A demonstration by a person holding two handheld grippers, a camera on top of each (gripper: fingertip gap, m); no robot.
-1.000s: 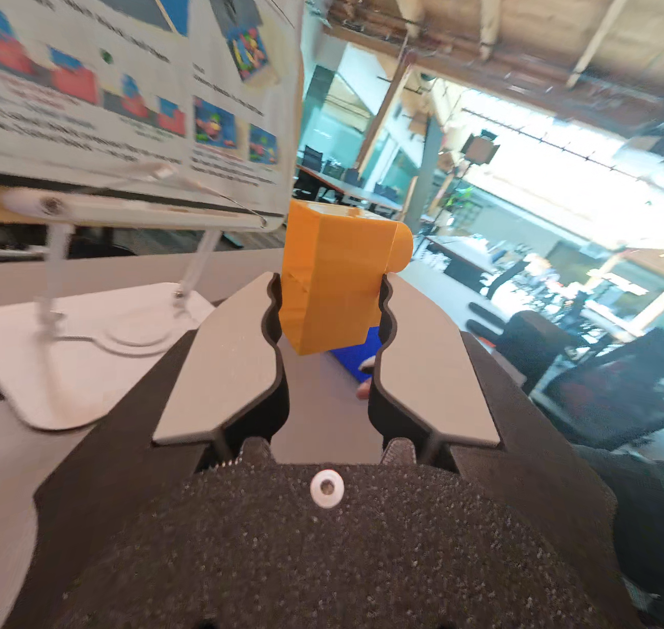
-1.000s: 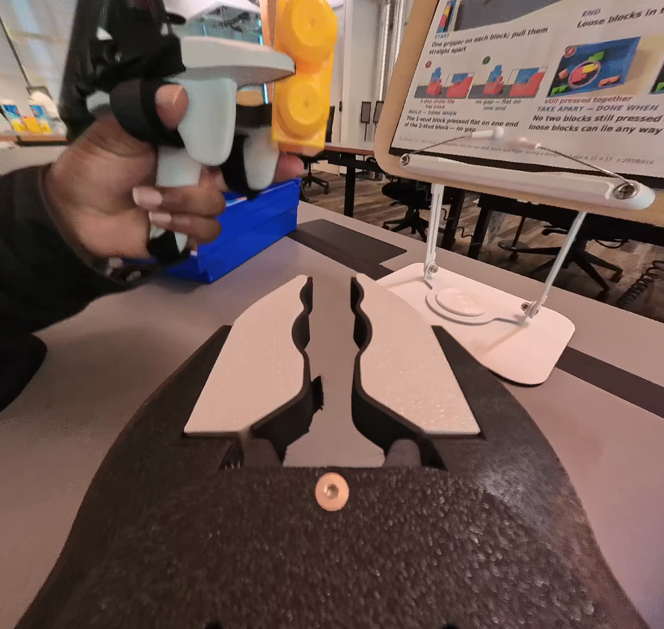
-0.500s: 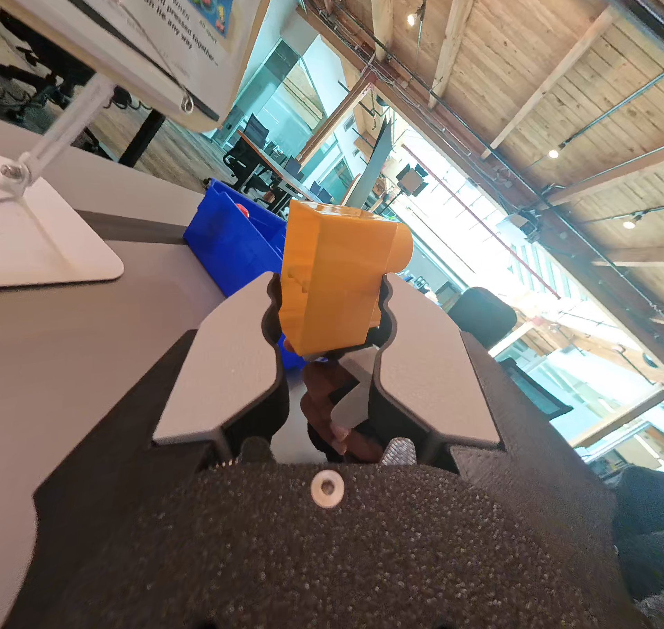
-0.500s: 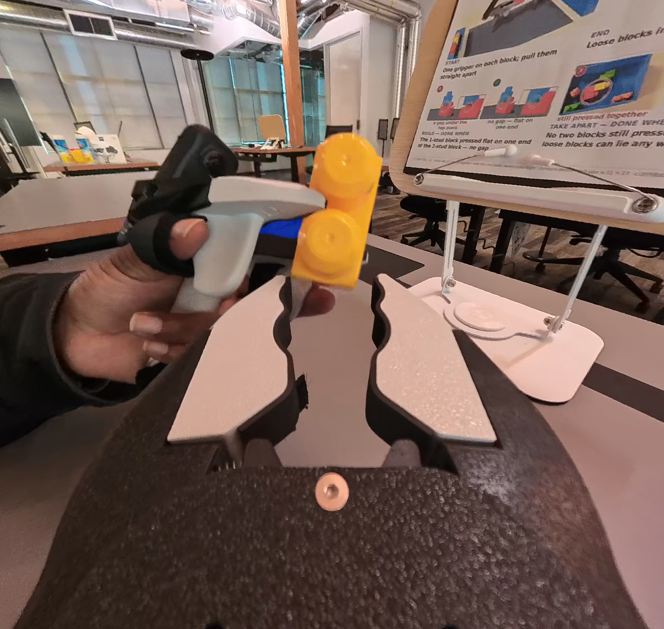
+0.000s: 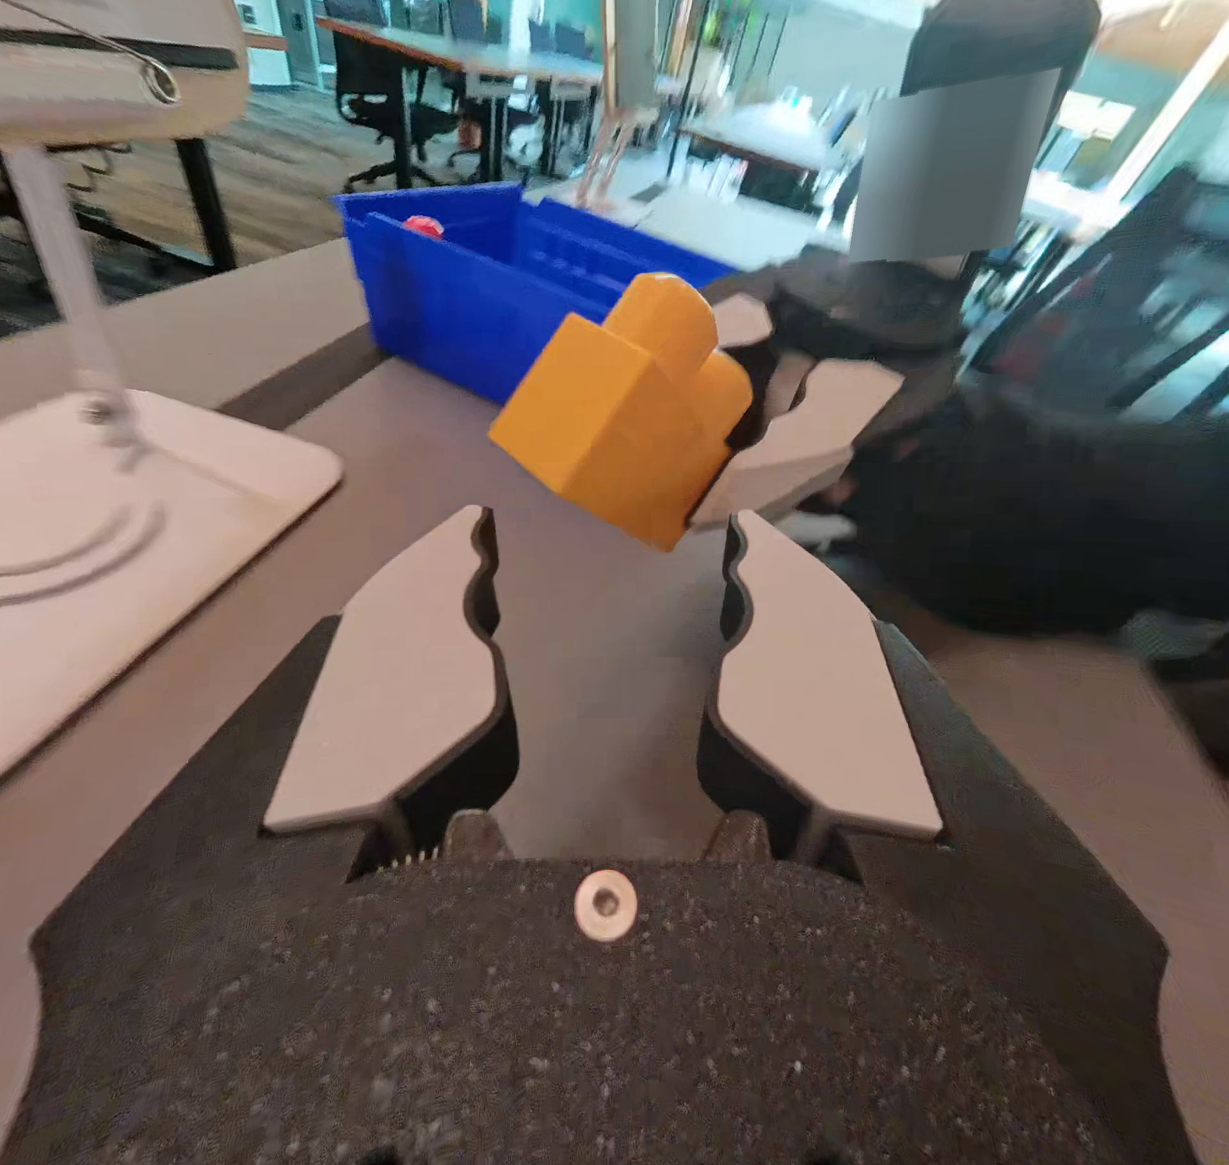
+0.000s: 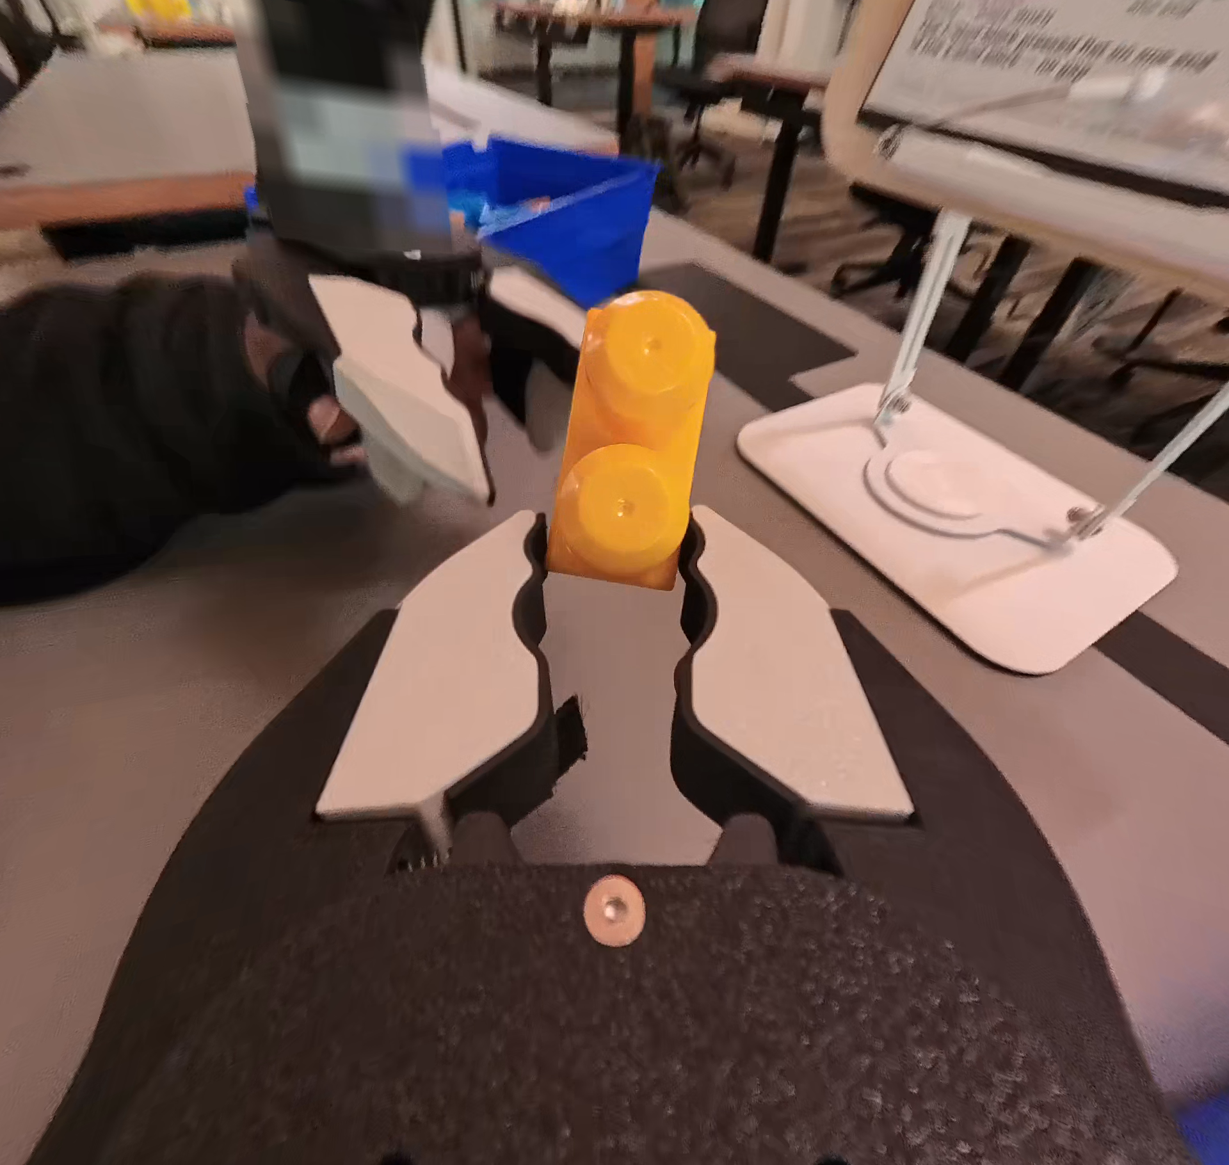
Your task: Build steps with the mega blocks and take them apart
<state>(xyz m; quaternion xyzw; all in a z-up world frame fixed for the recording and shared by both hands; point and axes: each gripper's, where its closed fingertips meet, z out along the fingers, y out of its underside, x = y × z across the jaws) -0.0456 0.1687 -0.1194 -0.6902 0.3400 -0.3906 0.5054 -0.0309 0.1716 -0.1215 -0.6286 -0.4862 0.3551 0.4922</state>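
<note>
An orange two-stud mega block [image 6: 628, 448] is pinched at its near end between the fingertips of my right gripper [image 6: 613, 534], studs facing the camera, held above the grey table [image 6: 199, 634]. In the left wrist view the same block [image 5: 618, 428] hangs in the air ahead, held from the right by the right gripper's fingers [image 5: 785, 441]. My left gripper [image 5: 608, 521] is open and empty, just below and in front of the block, not touching it. It also shows in the right wrist view [image 6: 412, 395], to the left of the block.
A blue bin [image 5: 465, 295] stands at the back of the table with a red piece [image 5: 422, 226] inside; it also shows in the right wrist view [image 6: 572, 215]. A white stand base [image 5: 133, 501] [image 6: 964, 521] holds an instruction board. A person's dark sleeve [image 6: 133, 401] lies at left. Left and right tips are no more than a few centimetres apart.
The orange block passed from my left gripper to my right. The left pads opened and drew back from it; the right pads closed on its end. Both views tilted down towards the table.
</note>
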